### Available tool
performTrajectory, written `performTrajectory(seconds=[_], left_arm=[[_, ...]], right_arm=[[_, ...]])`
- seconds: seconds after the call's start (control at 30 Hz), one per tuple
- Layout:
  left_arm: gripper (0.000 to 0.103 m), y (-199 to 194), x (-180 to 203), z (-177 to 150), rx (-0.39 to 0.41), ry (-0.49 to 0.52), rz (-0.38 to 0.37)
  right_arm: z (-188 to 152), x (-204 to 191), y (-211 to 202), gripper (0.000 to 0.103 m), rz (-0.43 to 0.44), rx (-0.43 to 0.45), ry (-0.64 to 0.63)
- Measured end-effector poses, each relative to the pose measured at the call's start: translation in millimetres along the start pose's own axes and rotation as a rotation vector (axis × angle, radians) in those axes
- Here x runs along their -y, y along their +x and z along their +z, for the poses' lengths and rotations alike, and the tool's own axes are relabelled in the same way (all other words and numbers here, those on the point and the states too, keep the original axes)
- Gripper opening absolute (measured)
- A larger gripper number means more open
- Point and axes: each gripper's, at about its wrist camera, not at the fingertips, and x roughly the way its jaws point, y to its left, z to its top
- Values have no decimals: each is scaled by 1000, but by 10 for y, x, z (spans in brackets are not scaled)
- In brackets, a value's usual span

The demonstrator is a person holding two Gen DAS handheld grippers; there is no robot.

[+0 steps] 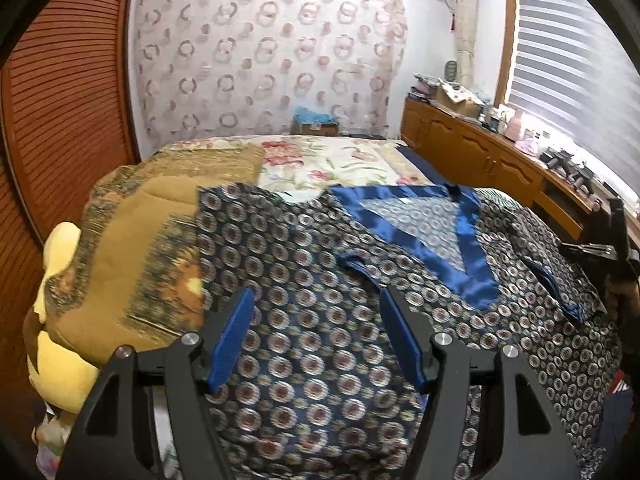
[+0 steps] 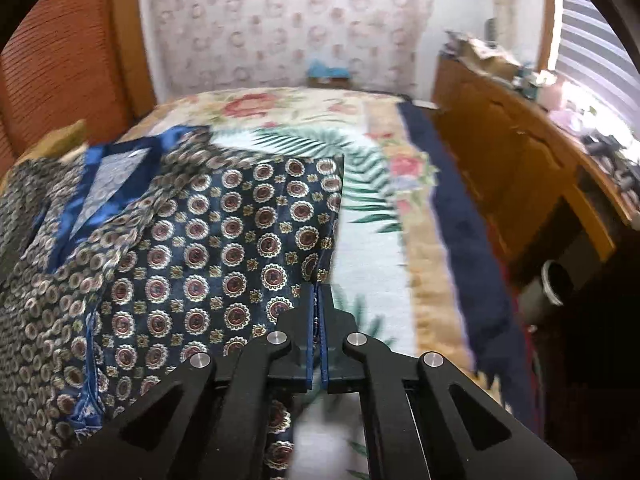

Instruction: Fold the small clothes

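Note:
A navy patterned shirt (image 1: 312, 280) with round medallion print and a shiny blue collar (image 1: 468, 248) lies spread on the bed. My left gripper (image 1: 316, 300) is open just above its left front, with nothing between the blue pads. In the right wrist view my right gripper (image 2: 319, 292) is shut on the shirt's right edge (image 2: 320, 268) and lifts it, so the sleeve side (image 2: 240, 248) stands up off the bedspread. The right gripper also shows at the far right of the left wrist view (image 1: 616, 248).
A floral bedspread (image 2: 380, 216) covers the bed. A brown folded blanket (image 1: 132, 248) and a yellow cushion (image 1: 60, 364) lie at the left. A wooden cabinet (image 1: 480, 156) with clutter runs along the right under the window. A louvred wooden door (image 1: 60, 112) is at the left.

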Motion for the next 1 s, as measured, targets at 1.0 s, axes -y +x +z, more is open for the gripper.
performTrajectory(seconds=[1.0], left_arm=[[46, 617, -635, 511, -120, 22, 10]], right_arm=[[23, -17, 185, 35, -15, -29, 0]])
